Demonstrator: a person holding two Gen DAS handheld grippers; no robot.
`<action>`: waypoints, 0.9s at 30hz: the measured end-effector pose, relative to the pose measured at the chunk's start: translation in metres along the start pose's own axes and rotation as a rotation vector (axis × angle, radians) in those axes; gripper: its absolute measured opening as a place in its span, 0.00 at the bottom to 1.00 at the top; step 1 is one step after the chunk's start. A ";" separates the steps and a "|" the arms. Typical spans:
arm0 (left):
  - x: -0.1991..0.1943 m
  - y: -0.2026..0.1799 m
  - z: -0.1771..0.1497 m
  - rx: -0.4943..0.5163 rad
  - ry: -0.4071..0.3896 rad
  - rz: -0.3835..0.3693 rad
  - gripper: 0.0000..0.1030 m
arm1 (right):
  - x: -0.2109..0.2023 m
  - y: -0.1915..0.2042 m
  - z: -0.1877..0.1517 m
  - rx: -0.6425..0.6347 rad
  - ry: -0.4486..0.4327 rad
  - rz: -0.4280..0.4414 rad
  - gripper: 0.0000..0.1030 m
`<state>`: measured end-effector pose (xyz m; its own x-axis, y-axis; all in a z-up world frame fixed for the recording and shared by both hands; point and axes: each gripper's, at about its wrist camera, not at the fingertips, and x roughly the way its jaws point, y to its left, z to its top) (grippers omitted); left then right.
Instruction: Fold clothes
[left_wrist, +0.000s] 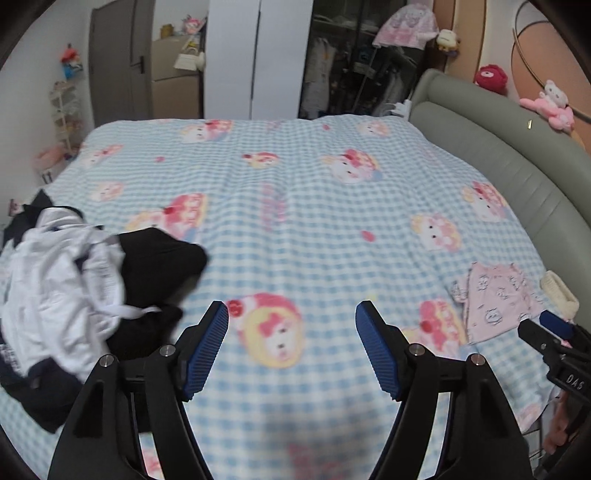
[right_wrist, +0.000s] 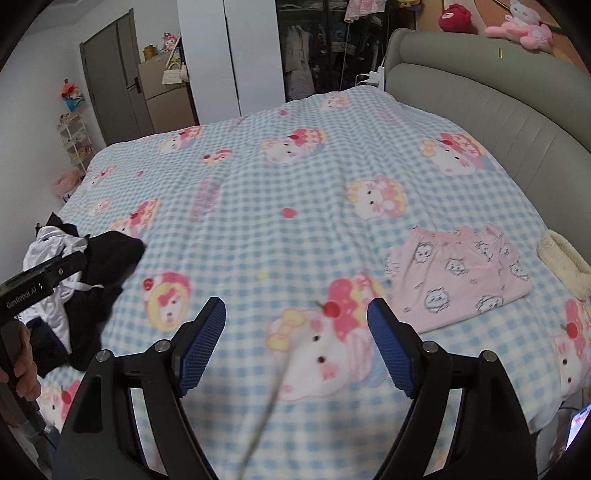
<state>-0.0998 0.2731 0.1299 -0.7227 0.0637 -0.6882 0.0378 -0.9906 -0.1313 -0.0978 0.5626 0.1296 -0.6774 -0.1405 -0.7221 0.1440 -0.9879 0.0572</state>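
A pile of unfolded white and black clothes lies at the left edge of the bed; it also shows in the right wrist view. A folded pink garment with cat prints lies flat at the right; it also shows in the right wrist view. My left gripper is open and empty above the blue checked blanket, to the right of the pile. My right gripper is open and empty, to the left of the pink garment.
A grey padded headboard curves along the right. A cream knitted item lies by the headboard next to the pink garment. Wardrobe, door and shelves stand beyond the far bed edge. A thin cord hangs in front of the right gripper.
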 end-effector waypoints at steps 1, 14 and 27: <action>-0.007 0.003 -0.004 0.003 -0.005 0.003 0.71 | -0.006 0.009 -0.003 -0.005 -0.002 0.012 0.78; -0.104 -0.016 -0.103 0.000 -0.035 0.027 0.80 | -0.092 0.043 -0.093 -0.046 -0.039 0.071 0.86; -0.141 -0.046 -0.215 0.002 0.042 0.077 0.83 | -0.127 0.030 -0.200 -0.013 -0.011 0.064 0.88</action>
<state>0.1487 0.3355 0.0791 -0.6879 -0.0080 -0.7257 0.0906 -0.9931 -0.0749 0.1370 0.5638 0.0852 -0.6745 -0.2040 -0.7095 0.1964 -0.9760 0.0939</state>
